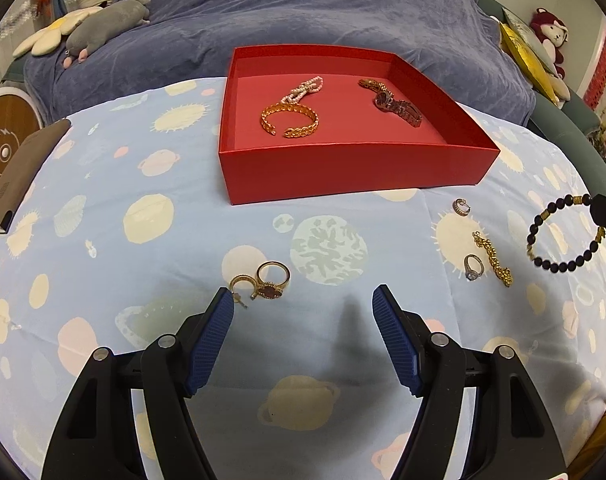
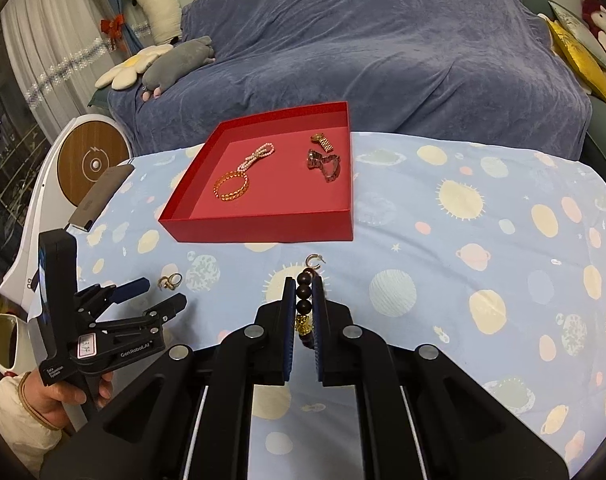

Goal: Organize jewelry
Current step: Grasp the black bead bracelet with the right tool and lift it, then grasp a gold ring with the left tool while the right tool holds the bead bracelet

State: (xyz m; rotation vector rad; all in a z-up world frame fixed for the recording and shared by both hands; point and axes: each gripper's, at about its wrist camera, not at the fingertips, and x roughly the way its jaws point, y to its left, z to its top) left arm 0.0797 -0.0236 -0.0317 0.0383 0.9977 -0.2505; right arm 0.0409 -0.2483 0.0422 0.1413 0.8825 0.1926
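The right gripper is gripping the dark beaded bracelet; the left gripper is hanging open near gold rings. Seemingly four pieces are lying in the red cardboard tray; several are waiting outside.

The left tongs pointed steeply downward with their blue-padded fingers spread wide and nothing between them, and a hand in a pale sleeve gripped their handle from below. The right tongs also angled downward, their fingers drawn nearly together and pinching the dark beaded bracelet
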